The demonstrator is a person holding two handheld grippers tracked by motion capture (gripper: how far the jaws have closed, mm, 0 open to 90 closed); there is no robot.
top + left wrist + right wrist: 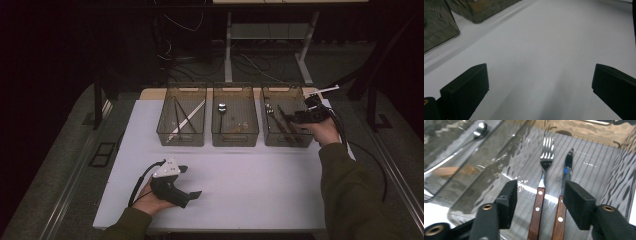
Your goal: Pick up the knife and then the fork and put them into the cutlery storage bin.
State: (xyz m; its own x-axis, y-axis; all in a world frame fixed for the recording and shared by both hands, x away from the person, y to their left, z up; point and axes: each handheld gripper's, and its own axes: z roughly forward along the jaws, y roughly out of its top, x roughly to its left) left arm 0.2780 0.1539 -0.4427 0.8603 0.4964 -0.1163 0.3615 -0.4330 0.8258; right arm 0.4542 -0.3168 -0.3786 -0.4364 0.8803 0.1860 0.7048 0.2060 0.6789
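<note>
While the right gripper [539,202] hung over the rightmost bin [287,137], its jaws stood released, nothing pinched. Fork [544,170] and knife [565,182]: side by side on the bin floor, long axes running away from the jaws, handles nearest. Left gripper [192,196]: jaws apart, empty, resting on worktop [250,185], well apart.

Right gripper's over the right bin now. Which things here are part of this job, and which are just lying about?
In the job:
right gripper, jaws apart above the cutlery
fork
knife
right bin

Lying about:
middle bin with a spoon
left bin with long utensils
left gripper, open over the table
</note>
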